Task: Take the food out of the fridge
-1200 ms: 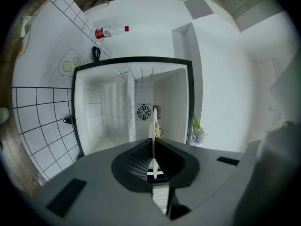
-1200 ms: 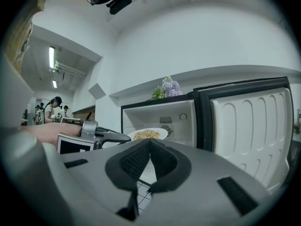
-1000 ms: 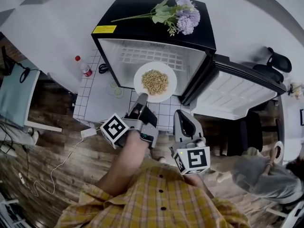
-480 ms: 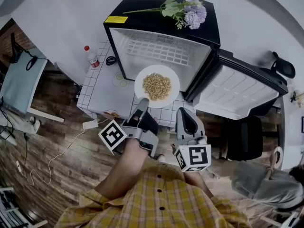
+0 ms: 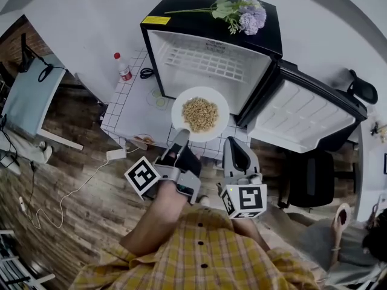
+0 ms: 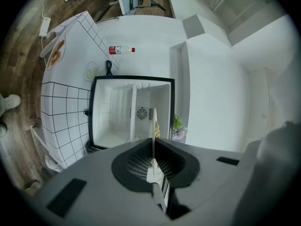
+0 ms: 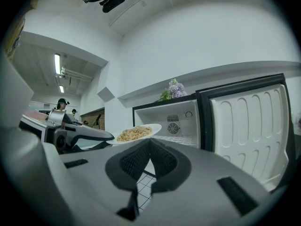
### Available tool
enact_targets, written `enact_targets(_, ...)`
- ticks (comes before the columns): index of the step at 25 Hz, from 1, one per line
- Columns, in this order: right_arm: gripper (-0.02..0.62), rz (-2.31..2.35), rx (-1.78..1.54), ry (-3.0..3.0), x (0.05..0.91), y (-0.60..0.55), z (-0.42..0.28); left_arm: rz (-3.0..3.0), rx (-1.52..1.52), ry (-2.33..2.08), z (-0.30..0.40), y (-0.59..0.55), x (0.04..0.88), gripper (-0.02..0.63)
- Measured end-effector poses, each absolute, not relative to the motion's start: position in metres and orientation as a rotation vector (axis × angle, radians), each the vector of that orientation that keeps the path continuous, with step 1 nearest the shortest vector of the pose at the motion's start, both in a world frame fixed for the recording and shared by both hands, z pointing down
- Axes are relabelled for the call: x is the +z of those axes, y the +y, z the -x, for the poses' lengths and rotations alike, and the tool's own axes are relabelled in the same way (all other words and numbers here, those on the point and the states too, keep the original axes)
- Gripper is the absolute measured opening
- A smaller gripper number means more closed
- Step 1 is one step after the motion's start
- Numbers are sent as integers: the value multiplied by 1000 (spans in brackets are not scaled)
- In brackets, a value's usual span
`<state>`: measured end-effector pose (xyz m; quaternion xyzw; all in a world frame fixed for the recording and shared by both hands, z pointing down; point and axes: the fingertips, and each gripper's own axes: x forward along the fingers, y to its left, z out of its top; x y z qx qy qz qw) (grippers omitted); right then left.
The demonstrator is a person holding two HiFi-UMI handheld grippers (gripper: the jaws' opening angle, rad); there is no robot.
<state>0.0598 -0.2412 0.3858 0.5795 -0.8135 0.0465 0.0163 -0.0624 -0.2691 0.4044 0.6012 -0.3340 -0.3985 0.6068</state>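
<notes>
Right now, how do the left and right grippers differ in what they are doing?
The left gripper is clamped on the rim of the plate of food, while the right gripper holds nothing, its jaws together. The left gripper reaches further toward the open fridge than the right gripper, which sits back beside it. Both point toward the fridge.

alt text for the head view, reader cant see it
Seen from above, the left gripper holds a white plate of food by its rim in front of an open black fridge. The right gripper is shut and empty beside it; purple flowers lie on the fridge.
</notes>
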Motion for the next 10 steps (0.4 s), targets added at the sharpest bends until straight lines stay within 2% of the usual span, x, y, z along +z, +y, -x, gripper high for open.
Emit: enact_targets(10, 8, -1806, 147, -2549, 384, -238, -59, -1374, -926, -769, 64, -261, 404, 21)
